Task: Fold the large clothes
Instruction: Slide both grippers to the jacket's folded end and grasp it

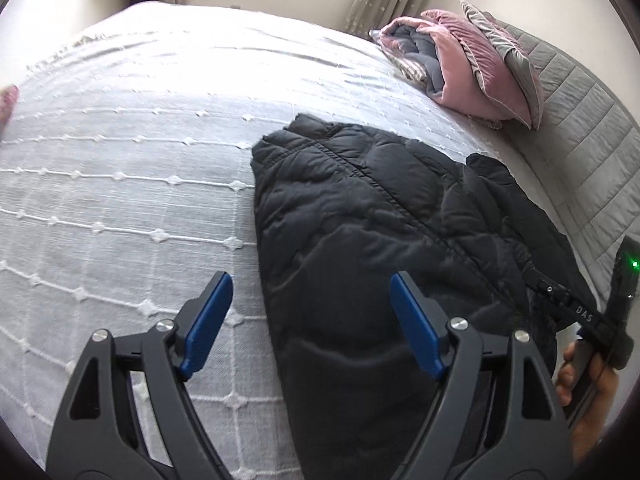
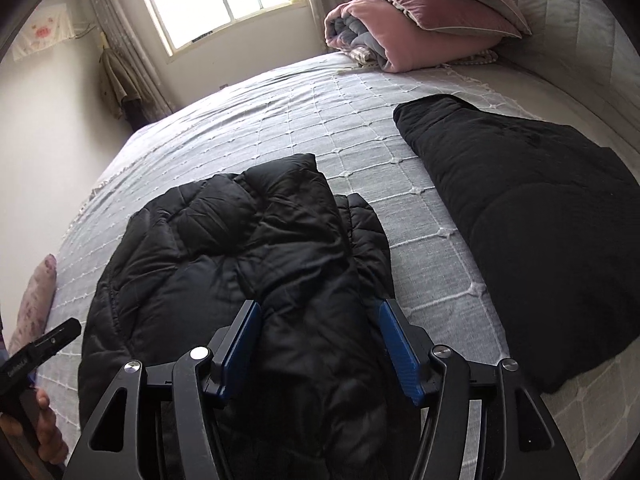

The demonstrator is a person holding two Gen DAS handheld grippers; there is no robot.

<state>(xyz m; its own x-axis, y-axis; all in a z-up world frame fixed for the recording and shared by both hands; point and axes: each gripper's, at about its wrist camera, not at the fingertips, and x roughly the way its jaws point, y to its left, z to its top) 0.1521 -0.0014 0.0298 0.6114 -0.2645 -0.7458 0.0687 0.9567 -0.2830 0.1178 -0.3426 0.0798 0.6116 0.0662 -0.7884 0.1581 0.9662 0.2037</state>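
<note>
A white grid-stitched bedspread [image 2: 280, 128] carries a black puffer jacket [image 2: 240, 248] folded narrow at the near edge for folding again, with the left gripper [image 1: 310, 320] and right gripper [image 2: 318, 344] above it spread wide, holding nothing.

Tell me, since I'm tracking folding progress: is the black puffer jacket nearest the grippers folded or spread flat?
Partly folded. The black puffer jacket has a panel doubled over its body, edges overlapping, but still lies long and rumpled on the bedspread.
</note>
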